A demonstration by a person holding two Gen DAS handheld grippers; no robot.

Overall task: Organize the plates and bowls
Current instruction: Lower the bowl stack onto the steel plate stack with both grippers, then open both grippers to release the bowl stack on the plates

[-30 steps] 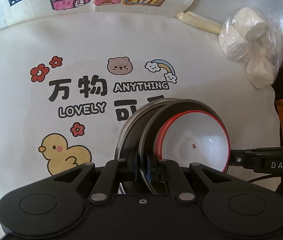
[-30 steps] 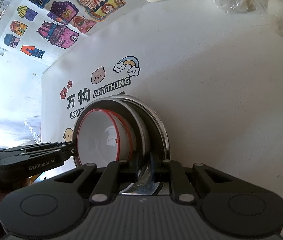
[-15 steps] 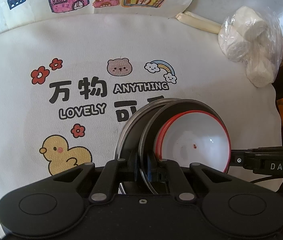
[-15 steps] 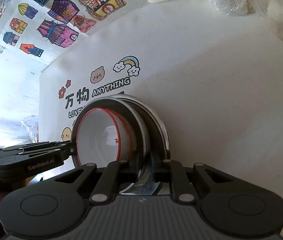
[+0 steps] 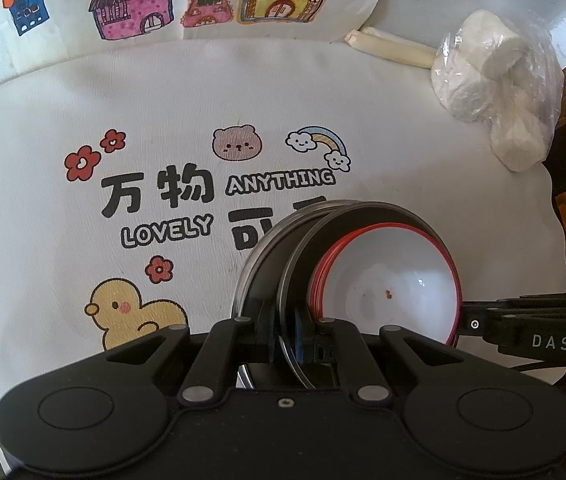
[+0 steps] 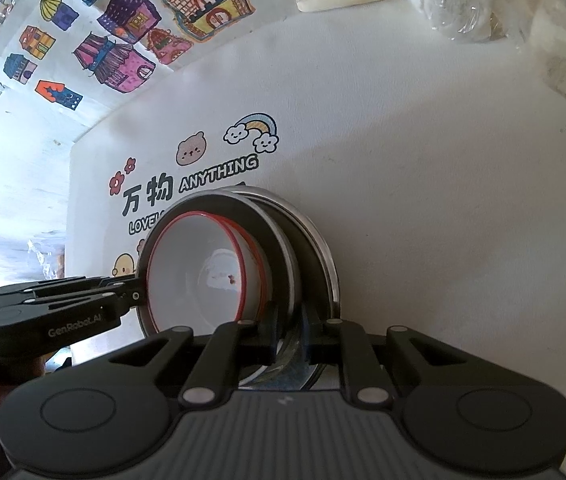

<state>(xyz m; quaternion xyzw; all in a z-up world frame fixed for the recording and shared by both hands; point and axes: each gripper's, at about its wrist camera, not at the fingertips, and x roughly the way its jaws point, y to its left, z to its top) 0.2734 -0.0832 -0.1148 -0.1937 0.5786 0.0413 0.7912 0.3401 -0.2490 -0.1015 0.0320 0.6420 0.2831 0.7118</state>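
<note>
Left wrist view: my left gripper [image 5: 287,336] is clamped on the near rim of the metal plate [image 5: 363,216], low in the centre of the frame. That dark, steel-edged plate sits on a second plate [image 5: 259,268], whose rim peeks out on its left. Inside the upper plate are 2 nested white bowls [image 5: 395,280] with red rims, filling the lower right of the frame; there is a small red speck on the bowl floor. From the right edge my right gripper [image 5: 463,322] reaches in and meets the stack's rim.

Right wrist view: the right gripper [image 6: 289,336] is closed on the plate rim at bottom centre, blue pads either side of the thin edge. The left gripper [image 6: 139,294] comes in from the lower left and pinches the opposite rim. I cannot tell whether the stack touches the cloth.

Beneath is a white printed cloth [image 5: 323,92] with a duck, a bear and "ANYTHING LOVELY". A plastic bag of white rolls [image 5: 499,88] lies at upper right, a pale rolled stick [image 5: 391,46] just left of it.
</note>
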